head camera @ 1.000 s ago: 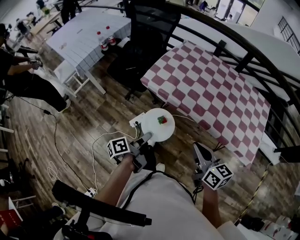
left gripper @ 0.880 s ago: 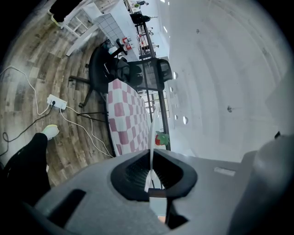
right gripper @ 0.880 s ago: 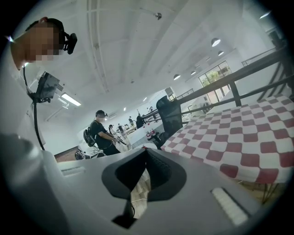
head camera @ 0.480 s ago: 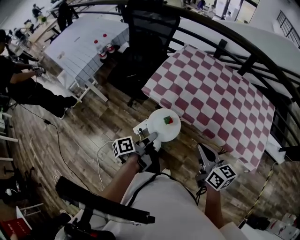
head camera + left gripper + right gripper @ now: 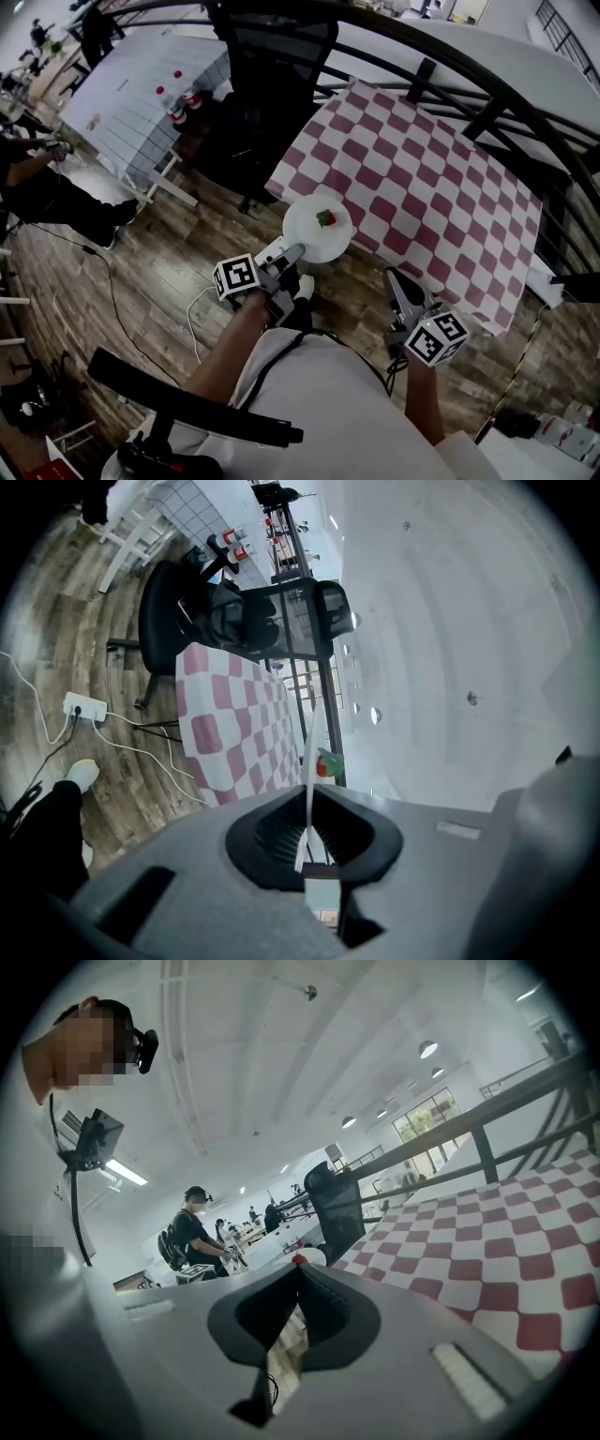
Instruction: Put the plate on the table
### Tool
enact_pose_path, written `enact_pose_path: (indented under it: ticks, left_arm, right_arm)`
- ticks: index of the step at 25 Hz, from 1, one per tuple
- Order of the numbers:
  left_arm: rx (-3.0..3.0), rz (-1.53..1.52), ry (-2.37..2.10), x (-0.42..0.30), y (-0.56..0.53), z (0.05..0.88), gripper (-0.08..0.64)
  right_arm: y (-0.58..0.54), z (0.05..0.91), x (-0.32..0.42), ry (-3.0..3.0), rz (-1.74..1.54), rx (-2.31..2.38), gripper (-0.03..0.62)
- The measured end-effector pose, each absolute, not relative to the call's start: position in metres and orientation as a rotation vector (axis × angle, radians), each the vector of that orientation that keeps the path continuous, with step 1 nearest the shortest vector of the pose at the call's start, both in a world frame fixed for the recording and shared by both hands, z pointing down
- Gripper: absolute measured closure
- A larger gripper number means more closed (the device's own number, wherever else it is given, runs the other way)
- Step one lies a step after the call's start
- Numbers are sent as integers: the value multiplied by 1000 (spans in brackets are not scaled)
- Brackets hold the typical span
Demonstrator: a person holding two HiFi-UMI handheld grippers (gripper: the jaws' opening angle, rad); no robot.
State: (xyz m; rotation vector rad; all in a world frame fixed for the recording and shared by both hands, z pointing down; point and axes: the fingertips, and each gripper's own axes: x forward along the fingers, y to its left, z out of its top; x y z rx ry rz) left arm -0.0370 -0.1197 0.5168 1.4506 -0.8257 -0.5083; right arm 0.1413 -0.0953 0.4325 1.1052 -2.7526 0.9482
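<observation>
Left fingers: we see the left gripper (image 5: 291, 253) pinching the near rim of the white plate (image 5: 317, 232), clear of the table.
Right fingers: the right gripper (image 5: 298, 1269) has its jaws pressed together with nothing between them.
Plate: it juts out ahead of the left fingers and carries a small red and green thing (image 5: 325, 217).
Edges: the plate's far rim meets the near edge of the checked table (image 5: 422, 178). A black railing (image 5: 487, 80) runs along the table's far side.
Open room: wood floor (image 5: 169, 253) lies under both grippers, and the checked cloth ahead of the fingers is bare.
Left gripper view only: the plate shows edge-on as a thin white line between the jaws, with a power strip (image 5: 80, 705) and a shoe (image 5: 80, 775) on the floor.
Right gripper view only: a standing person (image 5: 192, 1232) with a backpack, far beyond the fingertips.
Around: a black office chair (image 5: 267, 84) stands beyond the left fingers, and a grid-cloth table (image 5: 131, 103) is further to their left.
In the way: nothing between the plate and the cloth.
</observation>
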Motion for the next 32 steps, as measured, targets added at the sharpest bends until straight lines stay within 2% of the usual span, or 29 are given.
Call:
enact_pose_path:
  ticks: [20, 32]
  left_arm:
    - [1460, -446, -731, -104, -250, 529, 538]
    - [1494, -449, -695, -126, -288, 528, 537]
  right_arm:
    - [-203, 428, 73, -2684, 934, 1276, 584]
    - [-221, 438, 53, -2646, 947, 1314, 584]
